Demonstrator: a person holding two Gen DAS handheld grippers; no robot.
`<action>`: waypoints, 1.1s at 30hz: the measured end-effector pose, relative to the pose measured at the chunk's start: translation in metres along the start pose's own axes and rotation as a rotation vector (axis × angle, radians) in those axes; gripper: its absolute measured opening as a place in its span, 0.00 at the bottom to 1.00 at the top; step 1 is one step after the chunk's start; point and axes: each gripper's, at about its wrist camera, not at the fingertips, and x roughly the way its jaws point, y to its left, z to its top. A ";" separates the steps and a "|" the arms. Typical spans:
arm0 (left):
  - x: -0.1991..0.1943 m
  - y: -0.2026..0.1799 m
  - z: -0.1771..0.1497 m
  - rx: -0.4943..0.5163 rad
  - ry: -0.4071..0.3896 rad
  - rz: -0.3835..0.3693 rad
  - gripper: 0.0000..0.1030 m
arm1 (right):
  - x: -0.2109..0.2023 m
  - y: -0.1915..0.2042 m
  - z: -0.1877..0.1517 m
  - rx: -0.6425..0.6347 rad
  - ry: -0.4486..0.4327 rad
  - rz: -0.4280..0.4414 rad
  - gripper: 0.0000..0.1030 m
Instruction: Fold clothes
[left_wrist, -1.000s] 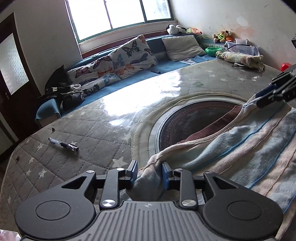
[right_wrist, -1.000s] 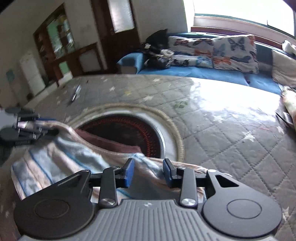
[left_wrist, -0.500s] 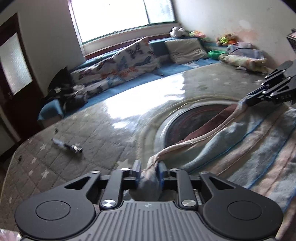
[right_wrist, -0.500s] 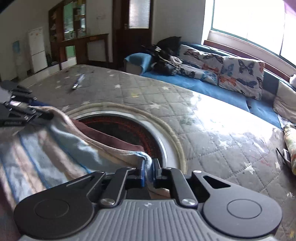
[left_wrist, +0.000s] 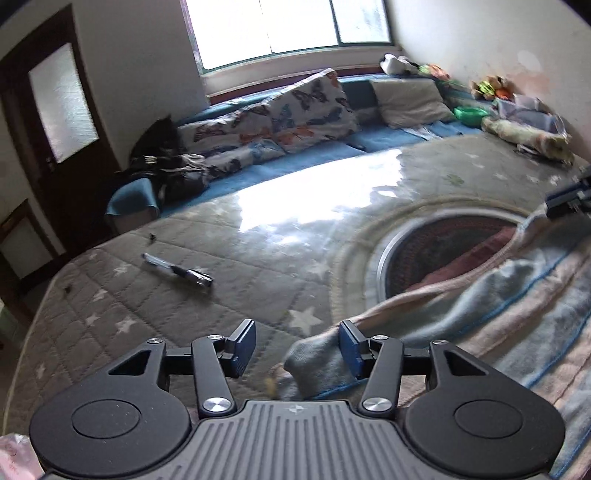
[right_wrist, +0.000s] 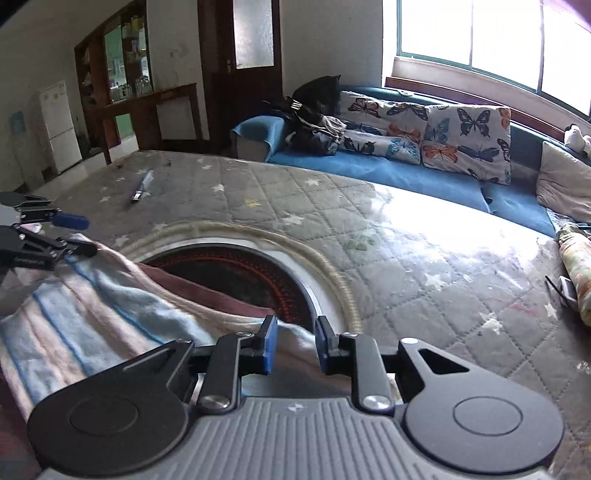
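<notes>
On the quilted bed (left_wrist: 229, 266), partly over its round hole (right_wrist: 236, 273), lies the striped towel (left_wrist: 498, 306). The left tool (left_wrist: 297, 345) is opening, one towel corner beside its pad. The right tool (right_wrist: 293, 343) is opening over the other corner. I think a fold was just laid; next, grab fresh edges.

Striped blue-and-pink towel (left_wrist: 491, 306) lies rumpled on the quilted mat, over a maroon cloth

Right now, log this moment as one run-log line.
left gripper: opening, towel corner at one pad | right gripper: opening, towel edge between pads | stage: releasing fold
</notes>
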 end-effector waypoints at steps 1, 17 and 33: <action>-0.004 -0.001 0.001 -0.009 -0.008 0.001 0.48 | -0.001 0.003 -0.001 0.003 0.005 0.014 0.21; 0.024 -0.078 0.019 -0.030 0.028 -0.261 0.27 | 0.039 0.032 -0.001 0.019 0.054 0.006 0.22; 0.038 -0.069 0.024 -0.152 0.058 -0.264 0.27 | 0.044 0.073 0.000 -0.111 -0.003 0.072 0.23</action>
